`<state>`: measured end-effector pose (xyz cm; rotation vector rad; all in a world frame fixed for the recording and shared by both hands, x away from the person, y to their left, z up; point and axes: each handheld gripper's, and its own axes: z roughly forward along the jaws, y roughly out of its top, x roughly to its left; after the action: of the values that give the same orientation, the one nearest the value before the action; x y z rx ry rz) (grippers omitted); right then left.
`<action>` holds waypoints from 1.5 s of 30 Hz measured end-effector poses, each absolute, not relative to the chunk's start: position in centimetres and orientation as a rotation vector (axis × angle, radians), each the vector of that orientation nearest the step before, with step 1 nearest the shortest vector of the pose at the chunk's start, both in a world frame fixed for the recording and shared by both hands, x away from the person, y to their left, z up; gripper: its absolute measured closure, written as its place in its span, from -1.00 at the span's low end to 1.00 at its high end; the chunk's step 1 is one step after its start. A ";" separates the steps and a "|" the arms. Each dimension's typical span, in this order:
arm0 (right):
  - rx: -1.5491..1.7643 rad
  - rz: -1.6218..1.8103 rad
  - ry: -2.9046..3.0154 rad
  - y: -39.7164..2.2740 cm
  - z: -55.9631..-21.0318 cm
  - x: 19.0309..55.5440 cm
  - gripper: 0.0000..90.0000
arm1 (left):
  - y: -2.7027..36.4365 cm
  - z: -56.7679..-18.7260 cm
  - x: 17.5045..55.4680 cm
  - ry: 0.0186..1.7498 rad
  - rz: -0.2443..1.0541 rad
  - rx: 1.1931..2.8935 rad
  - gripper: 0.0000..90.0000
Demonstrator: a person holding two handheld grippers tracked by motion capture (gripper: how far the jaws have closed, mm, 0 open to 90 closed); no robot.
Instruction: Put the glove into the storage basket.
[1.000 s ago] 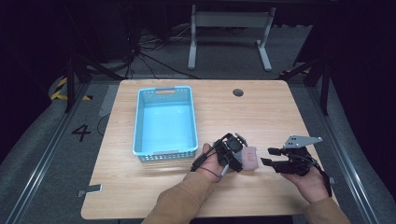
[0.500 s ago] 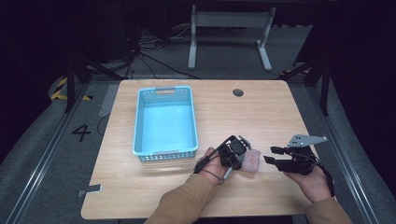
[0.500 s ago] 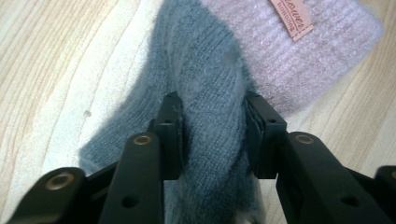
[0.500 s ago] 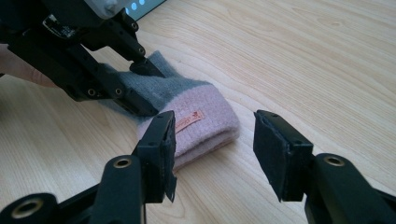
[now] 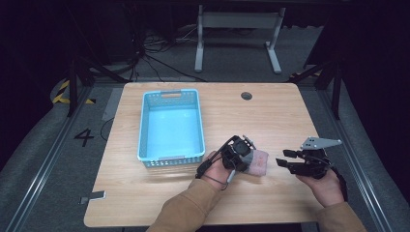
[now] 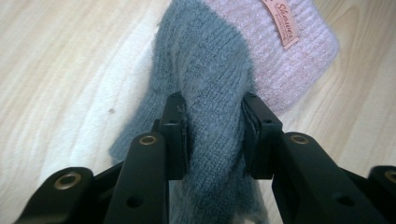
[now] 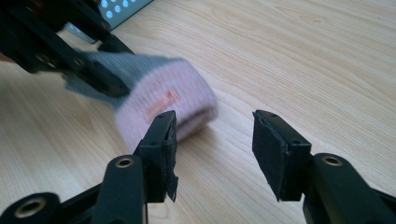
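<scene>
Floor marking: a large dark figure "4" point(image 5: 83, 137) stands on the grey floor left of the table. Cloth label point(image 6: 282, 22): a small salmon-coloured tab sewn to the pink cuff of the sock point(image 6: 219, 74) carries a line of script lettering that seems to begin "Sh", with smaller print beneath it, neither legible in full. The same label shows in the right gripper view as a blurred orange strip on the pink cuff, unreadable there
</scene>
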<state>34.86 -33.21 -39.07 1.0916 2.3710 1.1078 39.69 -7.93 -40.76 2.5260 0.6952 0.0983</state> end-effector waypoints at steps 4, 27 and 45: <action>1.109 1.095 2.370 -33.5 -39.5 35.4 0.12 | -7.0 -39.7 39.6 0.705 0.113 2.500 0.48; 1.168 1.062 2.416 -33.2 -41.7 37.4 0.12 | -1.7 -33.5 40.2 0.774 0.203 2.337 0.47; 1.169 1.049 2.422 -33.3 -41.8 37.0 0.12 | 4.7 -31.5 42.2 0.831 0.287 2.261 0.46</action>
<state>37.05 -33.28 -41.81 1.1693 2.4218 1.0494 42.17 4.70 -31.53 2.2612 0.8314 0.2871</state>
